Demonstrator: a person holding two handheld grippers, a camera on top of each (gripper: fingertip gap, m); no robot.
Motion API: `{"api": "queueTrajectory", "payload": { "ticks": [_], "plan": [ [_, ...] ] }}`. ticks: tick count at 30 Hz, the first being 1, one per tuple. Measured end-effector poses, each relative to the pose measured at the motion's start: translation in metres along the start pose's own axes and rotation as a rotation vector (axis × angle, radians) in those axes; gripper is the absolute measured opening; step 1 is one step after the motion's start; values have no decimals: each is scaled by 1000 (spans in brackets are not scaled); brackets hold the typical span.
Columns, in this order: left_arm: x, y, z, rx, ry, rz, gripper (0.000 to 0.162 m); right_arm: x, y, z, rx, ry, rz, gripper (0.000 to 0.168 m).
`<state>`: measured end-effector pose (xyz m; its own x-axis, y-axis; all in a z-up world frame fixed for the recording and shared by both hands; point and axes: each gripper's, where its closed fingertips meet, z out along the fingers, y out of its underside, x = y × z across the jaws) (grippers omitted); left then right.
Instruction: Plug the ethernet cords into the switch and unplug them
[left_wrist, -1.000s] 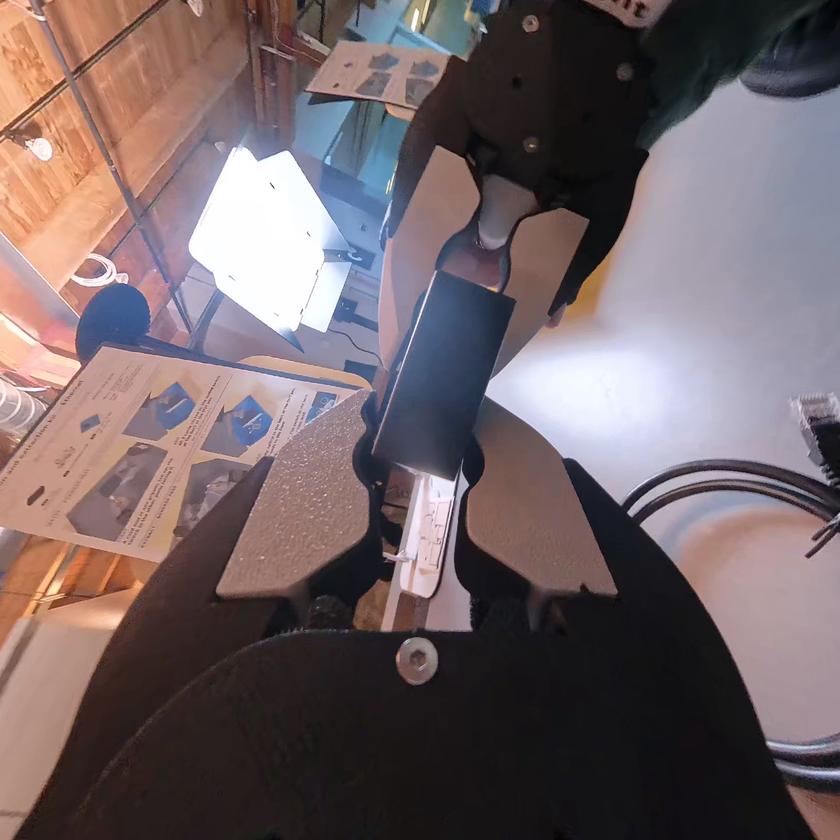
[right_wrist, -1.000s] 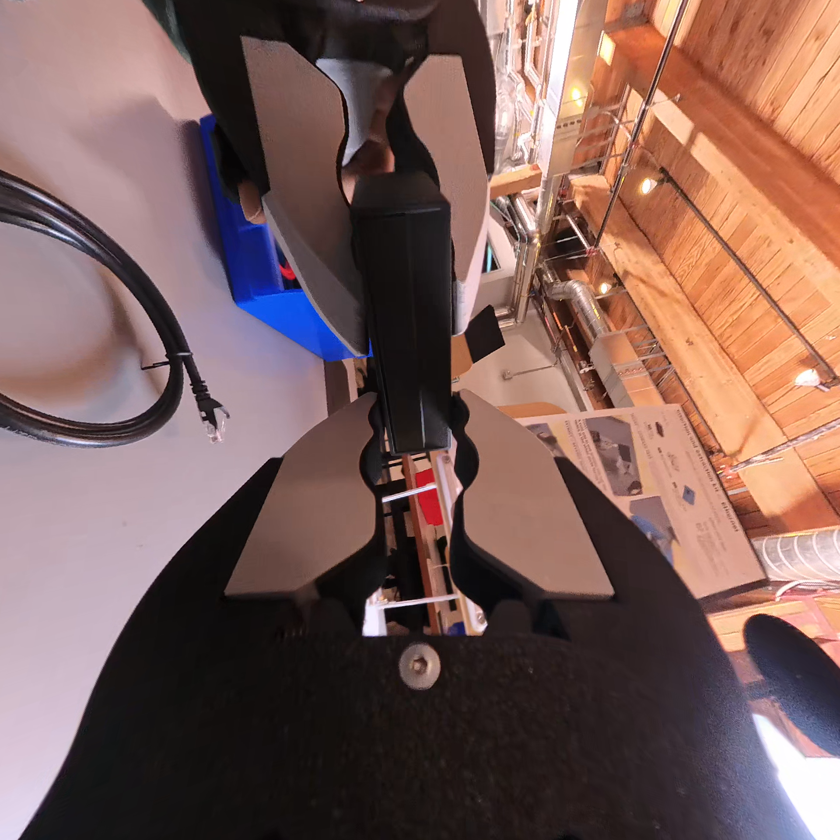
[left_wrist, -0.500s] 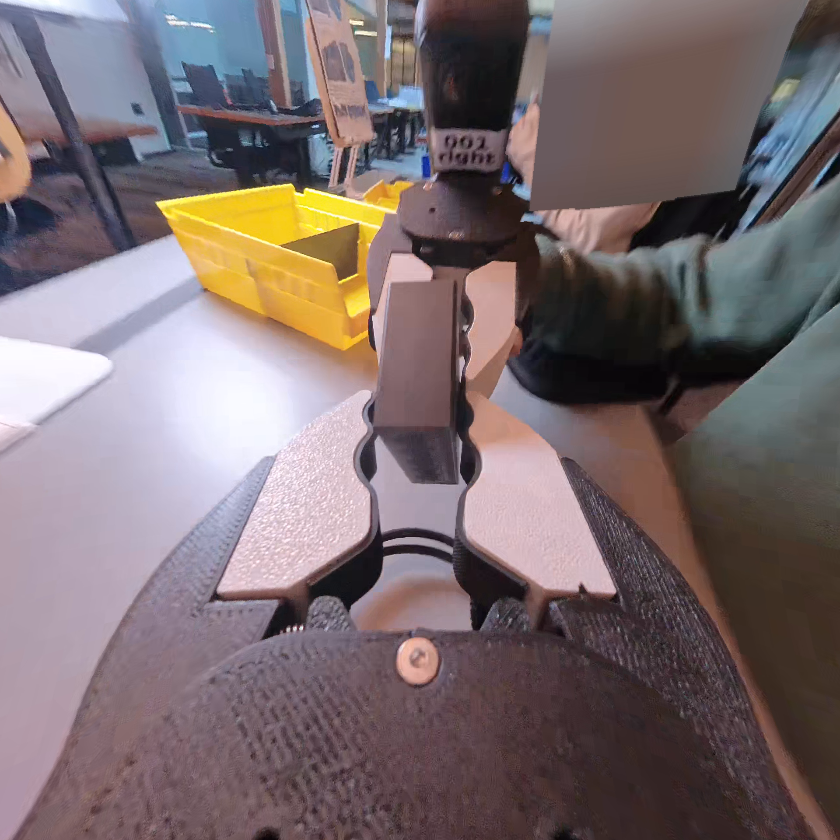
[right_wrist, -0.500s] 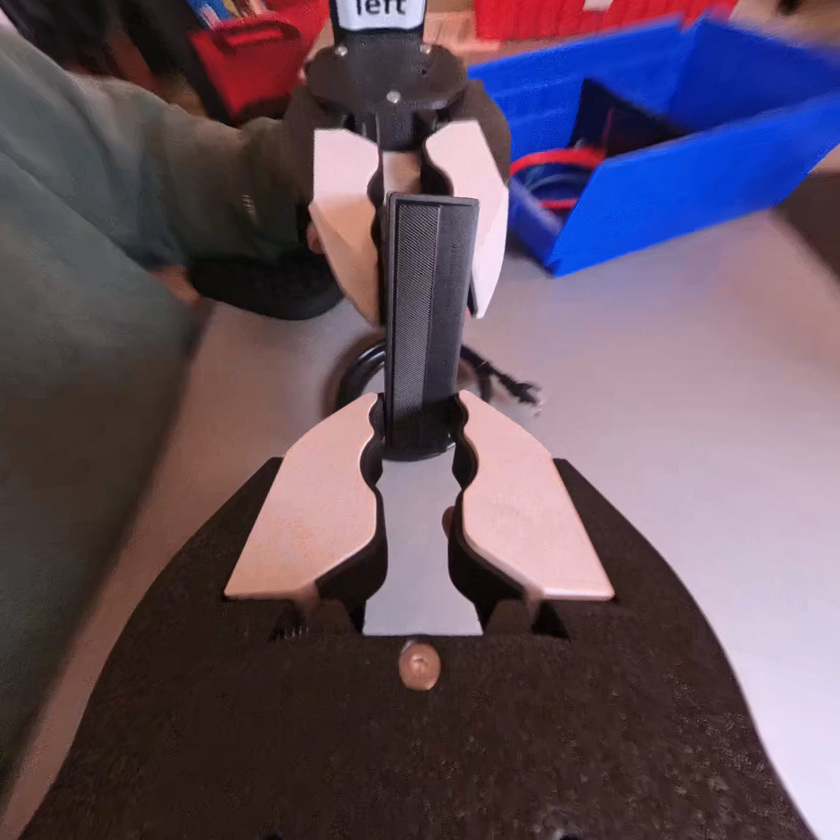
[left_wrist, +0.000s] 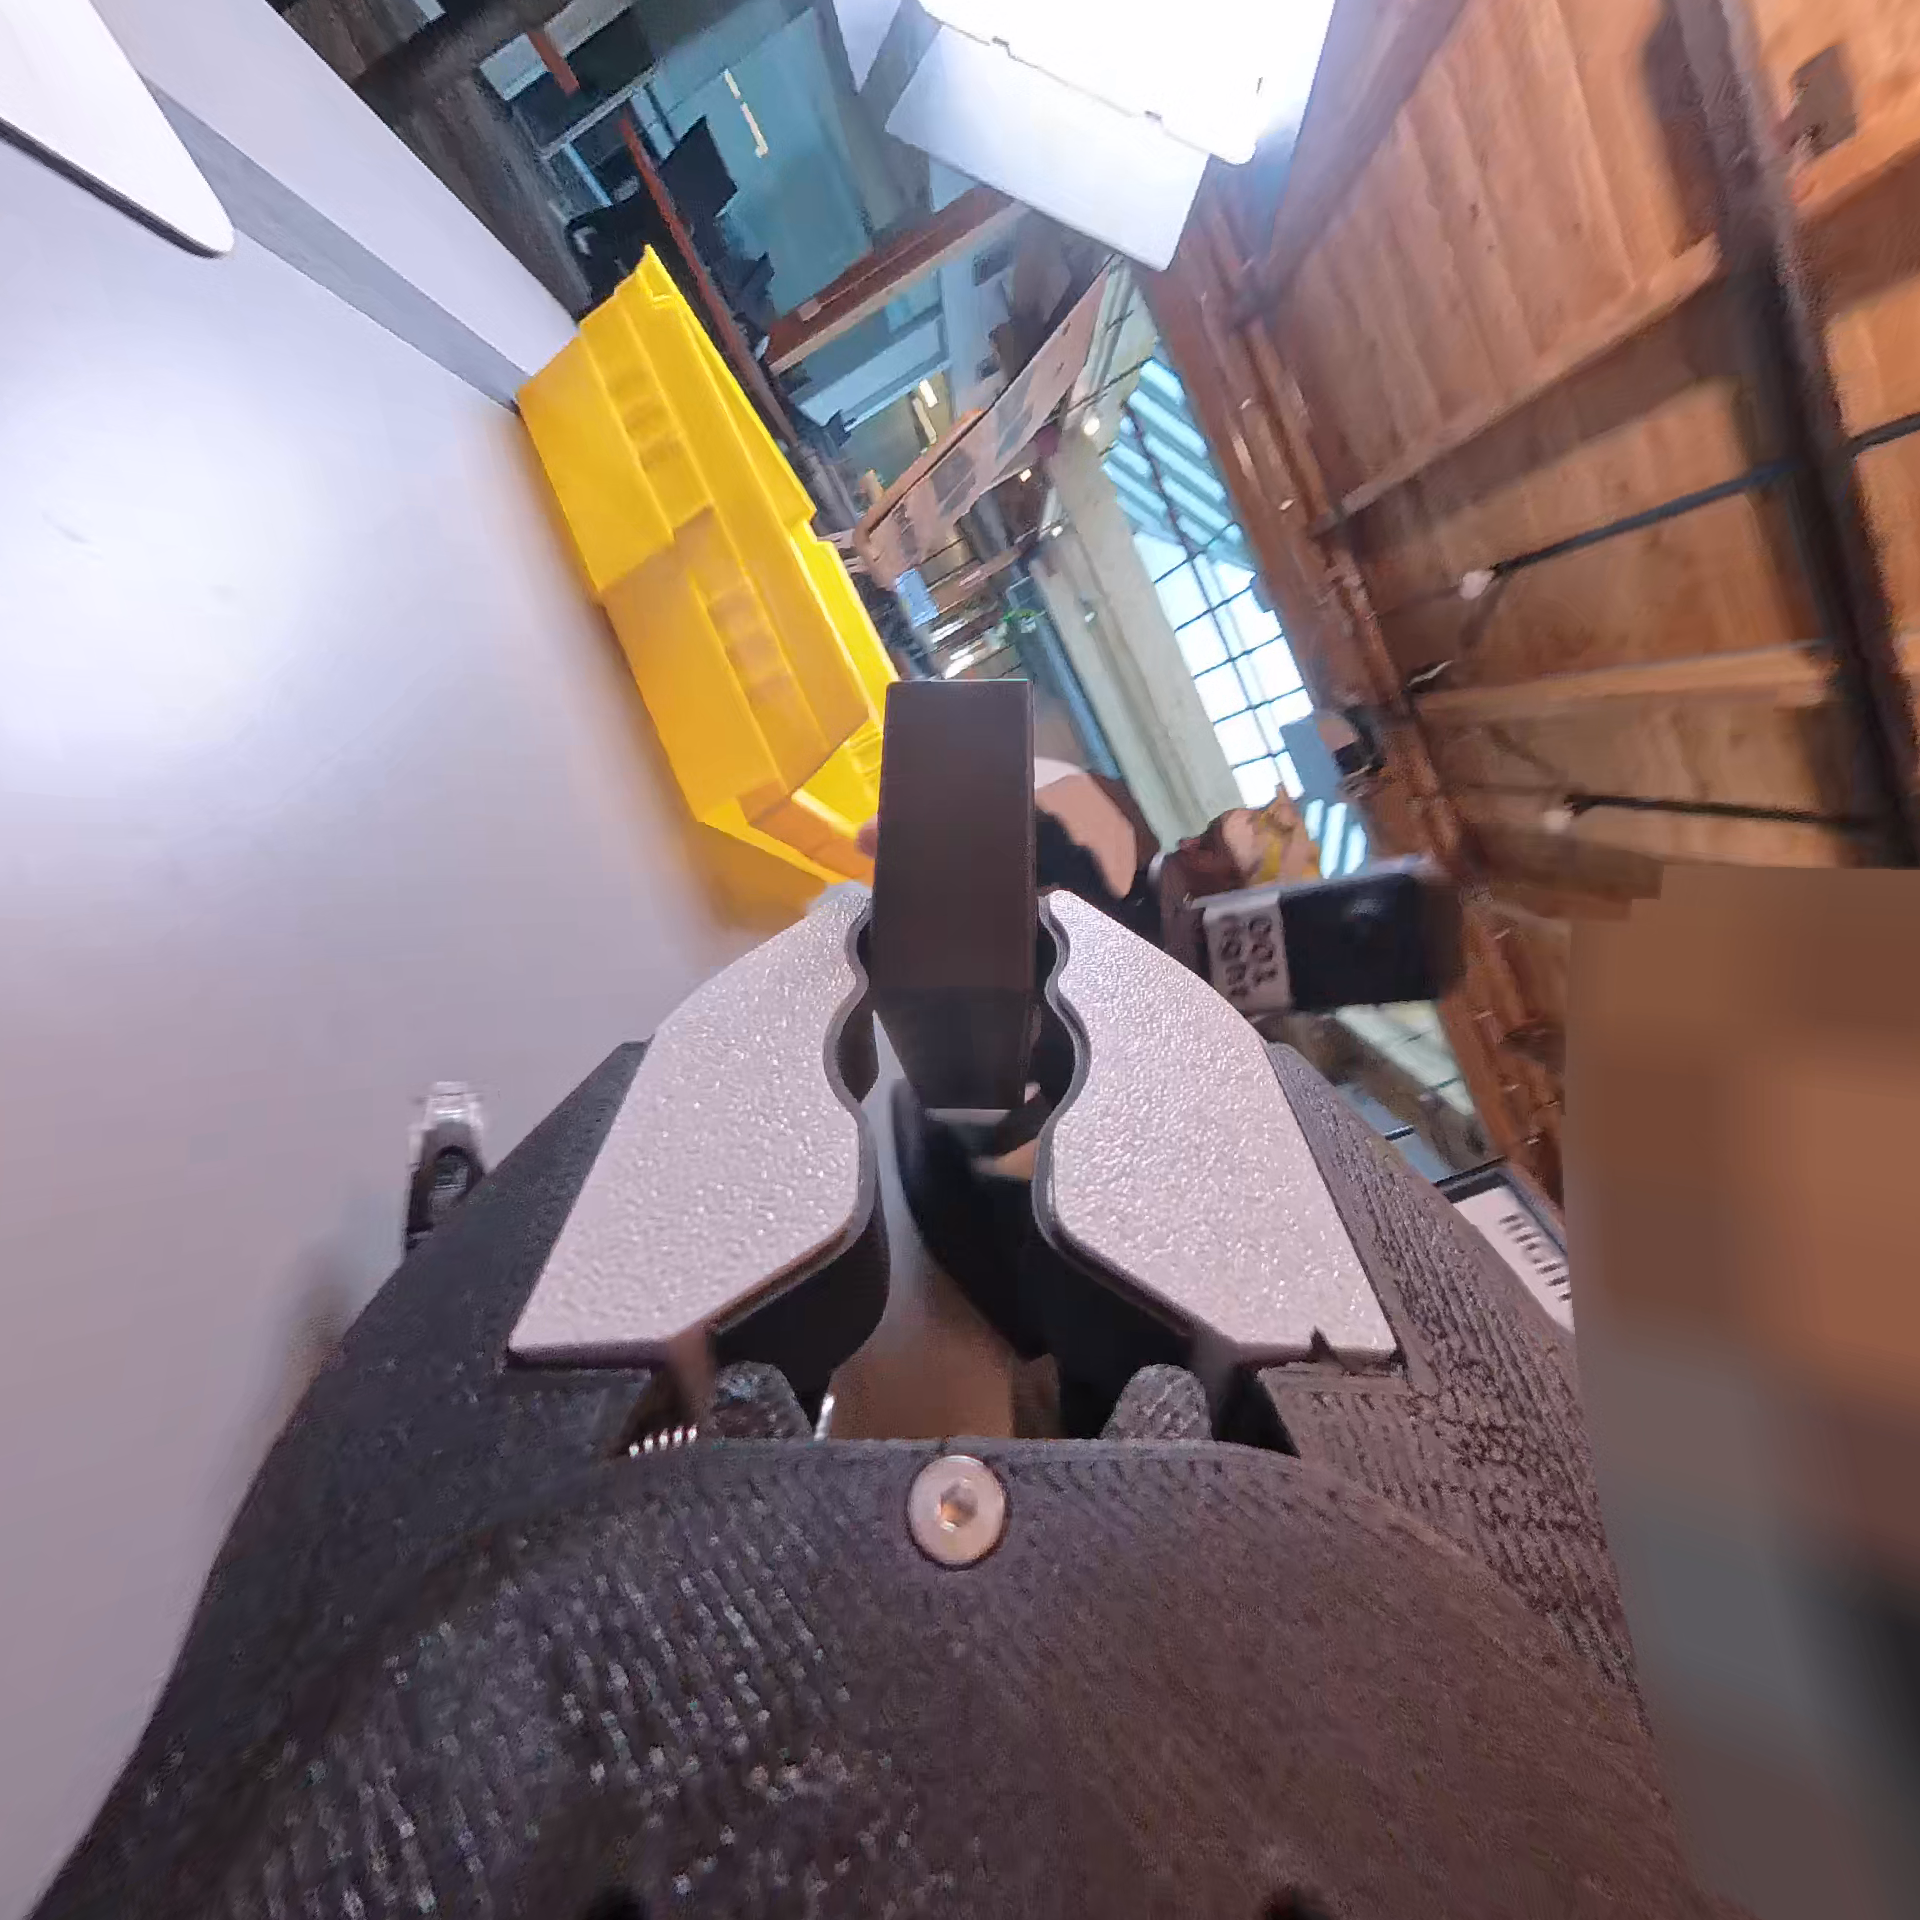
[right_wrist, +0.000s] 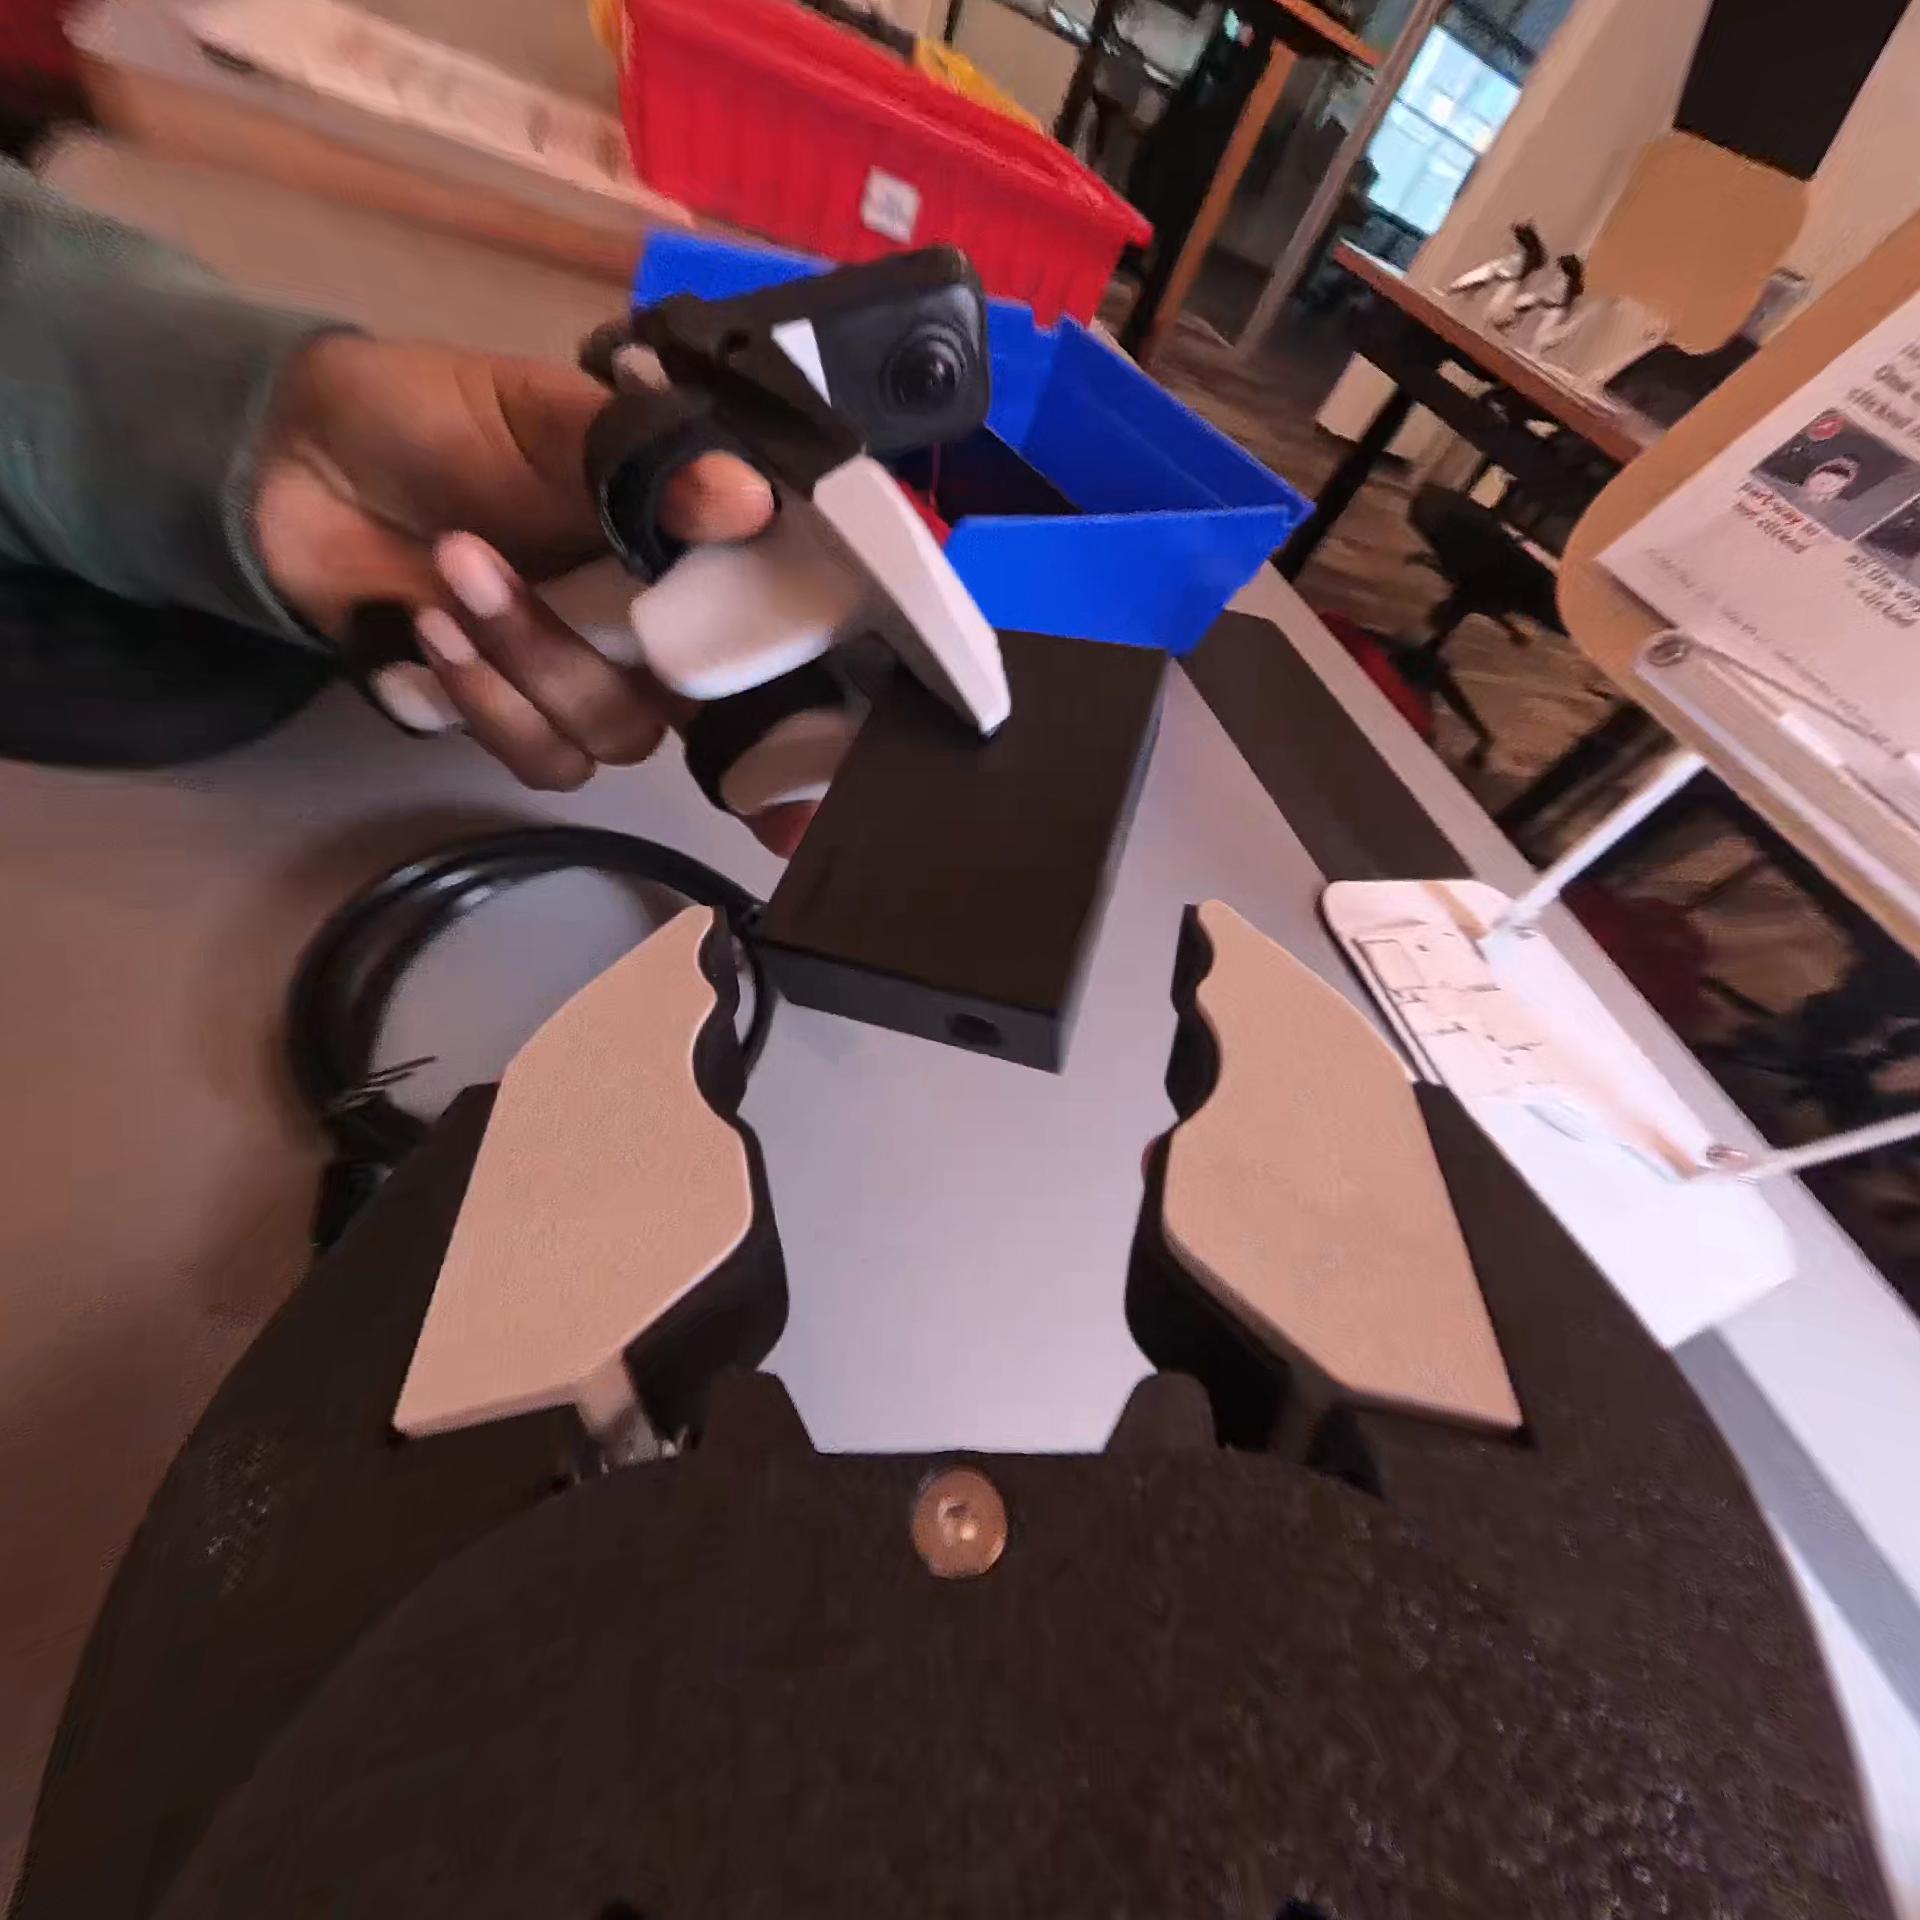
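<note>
We have the flat black rectangular switch box (right_wrist: 966, 873) off the table, tilted, one end pinched in our left gripper (left_wrist: 954, 997), fingers closed flat on its faces. Its free end points at our right gripper (right_wrist: 951, 997), whose jaws stand wide apart with nothing between them; the box's near edge sits just ahead of the grey pads (right_wrist: 608, 1153), not touching them. A bare hand (right_wrist: 457, 582) in a green sleeve holds the left gripper from the left, wrist rolled.

The coiled black ethernet cord (right_wrist: 416, 935) lies on the grey tabletop (right_wrist: 935, 1247) below-left of the box; one clear plug end (left_wrist: 449, 1117) shows just beside the left gripper body. Blue plastic bin (right_wrist: 1132, 540) sits behind the box, yellow plastic bin (left_wrist: 707, 592) further along the table. White sign base (right_wrist: 1538, 1081) is close to the right finger; open tabletop lies under the box.
</note>
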<state>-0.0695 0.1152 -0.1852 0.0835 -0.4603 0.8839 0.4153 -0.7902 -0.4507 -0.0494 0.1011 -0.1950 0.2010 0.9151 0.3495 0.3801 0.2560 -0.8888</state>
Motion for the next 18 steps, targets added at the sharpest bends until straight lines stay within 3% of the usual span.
{"api": "queueTrajectory", "payload": {
  "ticks": [4, 9, 12, 15, 18],
  "plan": [
    [7, -1, 5, 56, 40, -72, 27, 2, 0, 10, -3, 129, -113, 68],
    [7, 1, 3, -12, 22, 25, 33, 2, -2, 9, -14, 48, 61, 67],
    [-9, -5, -10, -100, -132, 286, 38, 15, 10, 6, -40, 5, 272, 67],
    [-49, -6, -38, -282, -423, 535, 40, 28, 22, -1, -46, -30, 432, 68],
    [-74, 5, -56, -430, -517, 542, 39, 32, 27, -7, -31, -82, 526, 68]
  ]
}}
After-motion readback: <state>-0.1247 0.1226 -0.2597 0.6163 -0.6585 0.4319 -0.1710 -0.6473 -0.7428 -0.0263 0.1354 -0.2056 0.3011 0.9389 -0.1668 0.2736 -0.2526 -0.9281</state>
